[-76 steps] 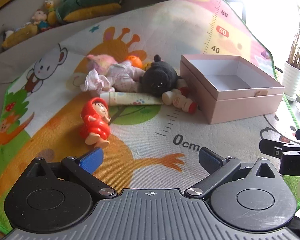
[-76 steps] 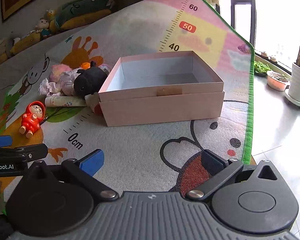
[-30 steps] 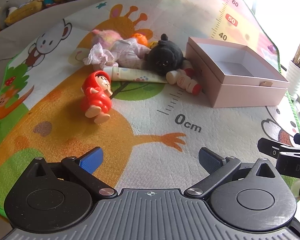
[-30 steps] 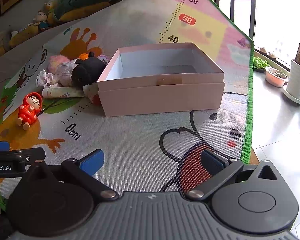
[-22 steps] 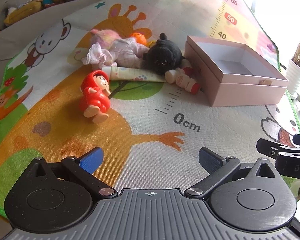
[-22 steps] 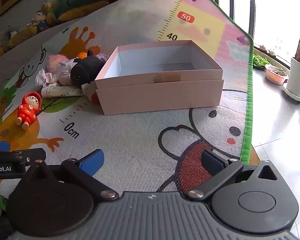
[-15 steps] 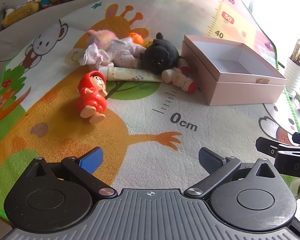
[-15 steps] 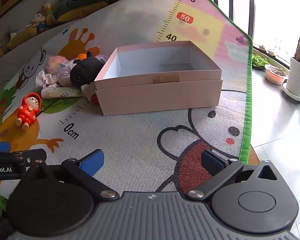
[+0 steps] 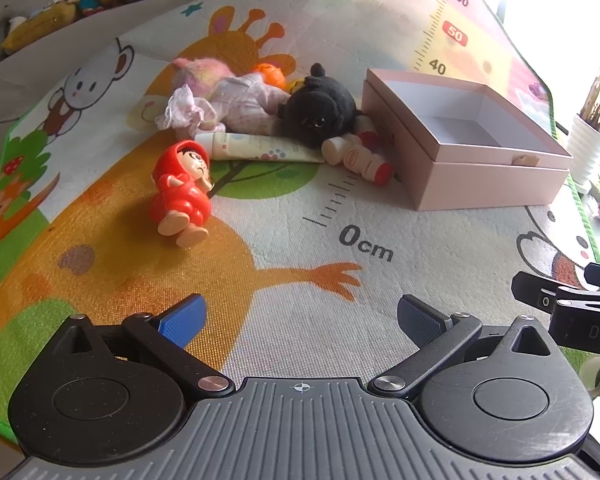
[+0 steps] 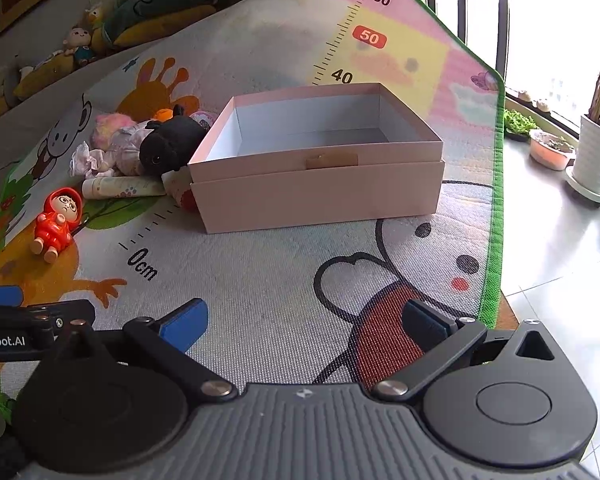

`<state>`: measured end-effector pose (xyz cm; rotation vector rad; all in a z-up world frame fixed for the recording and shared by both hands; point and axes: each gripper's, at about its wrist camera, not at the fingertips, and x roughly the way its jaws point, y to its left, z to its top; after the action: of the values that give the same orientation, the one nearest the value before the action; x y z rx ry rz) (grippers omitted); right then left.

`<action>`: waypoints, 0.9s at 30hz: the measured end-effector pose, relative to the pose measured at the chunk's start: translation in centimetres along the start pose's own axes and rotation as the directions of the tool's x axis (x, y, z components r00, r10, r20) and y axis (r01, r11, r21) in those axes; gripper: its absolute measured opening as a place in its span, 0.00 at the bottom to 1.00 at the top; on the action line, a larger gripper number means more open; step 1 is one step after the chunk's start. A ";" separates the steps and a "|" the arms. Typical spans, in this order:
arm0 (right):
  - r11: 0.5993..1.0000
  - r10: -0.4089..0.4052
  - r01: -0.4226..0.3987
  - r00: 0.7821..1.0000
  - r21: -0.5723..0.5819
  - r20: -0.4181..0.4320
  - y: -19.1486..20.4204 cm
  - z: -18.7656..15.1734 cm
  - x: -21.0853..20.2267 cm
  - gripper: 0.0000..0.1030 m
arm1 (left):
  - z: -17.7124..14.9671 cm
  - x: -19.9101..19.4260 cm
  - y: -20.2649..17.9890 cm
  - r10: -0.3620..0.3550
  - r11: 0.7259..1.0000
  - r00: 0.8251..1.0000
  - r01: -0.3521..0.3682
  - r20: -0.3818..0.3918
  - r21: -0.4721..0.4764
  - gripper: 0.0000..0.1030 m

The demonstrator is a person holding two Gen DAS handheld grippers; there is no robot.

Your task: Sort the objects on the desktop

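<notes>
Both pairs of fingers stand wide apart and hold nothing, touching nothing but air above the mat (image 9: 284,240). On my left gripper (image 9: 300,316) the blue pads (image 9: 182,318) frame a bare stretch of the orange drawing; on my right gripper (image 10: 306,316) they frame the cartoon face near the green edge.

What matters for my next reach is the red figure (image 9: 182,192). From the left gripper it lies ahead and off to the left, on its back, head pointing away from me and feet toward me, so its long axis runs roughly along my line of approach, tilted a little to the left. From the right wrist view the same figure sits far out at the left margin, well apart, so I judge the left hand the nearer one for it.

Beyond it the pile is packed together: a cream tube (image 9: 260,148) lying crosswise, a black plush (image 9: 320,110) over its far end, a pink doll (image 9: 228,98) behind, and small red-capped bottles (image 9: 360,156) just beside the pink box (image 10: 320,188).

That box sits open and empty, straight ahead of my right gripper, which I judge better placed for drop-offs
</notes>
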<state>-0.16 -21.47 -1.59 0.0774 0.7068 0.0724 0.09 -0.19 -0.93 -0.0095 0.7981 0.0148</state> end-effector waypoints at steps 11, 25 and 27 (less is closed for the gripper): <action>1.000 0.001 -0.001 1.000 0.004 -0.004 -0.2 0.0 0.2 1.00 | 0.1 0.0 0.1 -0.005 1.000 1.000 0.005 0.003 0.006 1.00; 1.000 0.006 -0.006 1.000 0.010 -0.015 -0.2 -0.1 0.3 1.00 | 0.2 0.1 0.0 -0.006 1.000 1.000 0.006 -0.001 0.007 1.00; 1.000 0.006 -0.006 1.000 0.010 -0.016 -0.2 -0.2 0.3 1.00 | 0.2 0.1 0.0 -0.006 1.000 1.000 0.006 -0.001 0.008 1.00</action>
<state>0.01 -21.66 -1.95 0.0890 0.7231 0.0753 0.29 -0.23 -0.87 -0.0047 0.7989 0.0060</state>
